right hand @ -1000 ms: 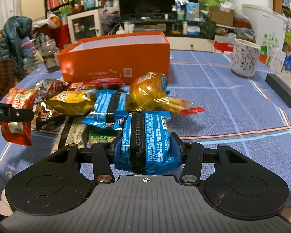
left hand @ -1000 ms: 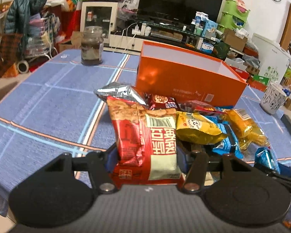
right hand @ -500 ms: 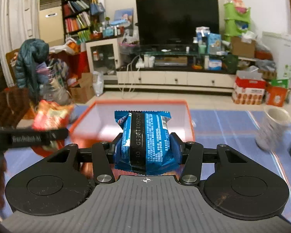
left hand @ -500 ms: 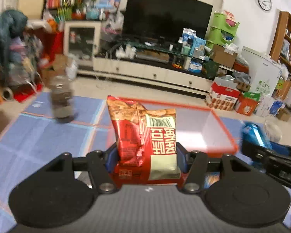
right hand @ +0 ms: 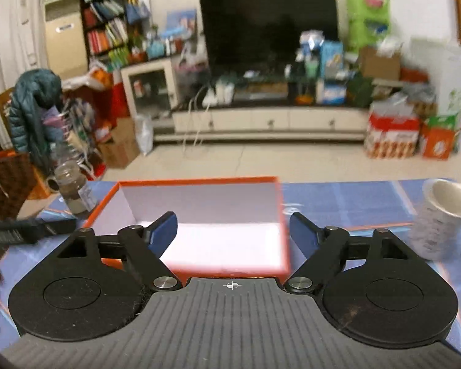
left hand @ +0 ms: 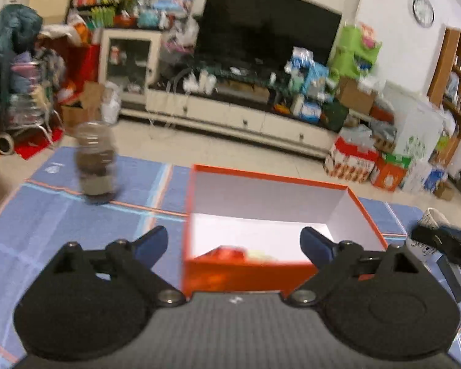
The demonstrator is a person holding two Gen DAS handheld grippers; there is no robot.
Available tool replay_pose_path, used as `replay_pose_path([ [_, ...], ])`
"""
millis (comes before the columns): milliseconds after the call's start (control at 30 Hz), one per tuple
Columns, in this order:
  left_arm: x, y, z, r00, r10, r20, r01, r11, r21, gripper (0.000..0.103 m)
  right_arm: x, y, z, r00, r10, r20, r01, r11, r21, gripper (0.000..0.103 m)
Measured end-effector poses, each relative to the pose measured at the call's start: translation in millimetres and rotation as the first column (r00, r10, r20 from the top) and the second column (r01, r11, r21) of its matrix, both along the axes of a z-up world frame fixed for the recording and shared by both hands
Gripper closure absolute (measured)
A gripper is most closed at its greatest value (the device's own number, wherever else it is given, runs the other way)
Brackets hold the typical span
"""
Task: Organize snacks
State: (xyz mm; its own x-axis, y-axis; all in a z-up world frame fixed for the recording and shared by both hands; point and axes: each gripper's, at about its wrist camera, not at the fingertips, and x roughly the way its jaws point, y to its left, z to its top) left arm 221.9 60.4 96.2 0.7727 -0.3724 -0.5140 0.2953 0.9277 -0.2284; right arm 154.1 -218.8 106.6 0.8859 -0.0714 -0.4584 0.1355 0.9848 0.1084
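Now both tools hover over the orange box (left hand: 246, 272), which sits on the blue bench (left hand: 46, 215) at the centre of each frame. Its long axis runs from the lower left toward the upper right of the left wrist frame, open top up, white inside. The left tool (left hand: 233, 240) is opening, nothing between its blue pads (left hand: 150, 243); a blurred red packet (left hand: 230, 252) lies in the box's near corner, just below the pads. The right tool (right hand: 233, 230) is also opening and holds nothing. A jar (left hand: 95, 163) stands left of the box; a cup (right hand: 439, 215) stands at the right edge.
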Motion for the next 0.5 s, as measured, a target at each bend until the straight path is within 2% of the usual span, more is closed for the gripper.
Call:
replay_pose_path([
  [100, -41, 36, -7, 0.999, 0.038, 0.022, -0.037, 0.999, -0.015, 0.010, -61, 6, -23, 1.000, -0.015, 0.006, 0.015, 1.000, -0.022, 0.027],
  [233, -70, 67, -25, 0.992, 0.124, 0.010, -0.124, 0.992, -0.001, 0.010, -114, 20, -48, 0.999, -0.036, 0.017, 0.037, 0.998, -0.055, 0.027],
  [300, -75, 71, -36, 0.990, 0.144, -0.012, -0.144, 0.990, -0.001, 0.010, -119, 30, -54, 0.999, -0.046, 0.009, 0.047, 0.994, -0.099, 0.025],
  [367, -76, 65, -46, 0.992, 0.125, -0.034, -0.125, 0.992, 0.006, 0.010, -115, 39, -60, 0.999, -0.042, 0.011, 0.043, 0.988, -0.147, 0.021],
  [500, -70, 53, -56, 0.996, 0.070, -0.061, -0.067, 0.996, 0.054, 0.010, -92, 43, -77, 0.997, -0.052, -0.053, 0.043, 0.988, -0.150, 0.020],
])
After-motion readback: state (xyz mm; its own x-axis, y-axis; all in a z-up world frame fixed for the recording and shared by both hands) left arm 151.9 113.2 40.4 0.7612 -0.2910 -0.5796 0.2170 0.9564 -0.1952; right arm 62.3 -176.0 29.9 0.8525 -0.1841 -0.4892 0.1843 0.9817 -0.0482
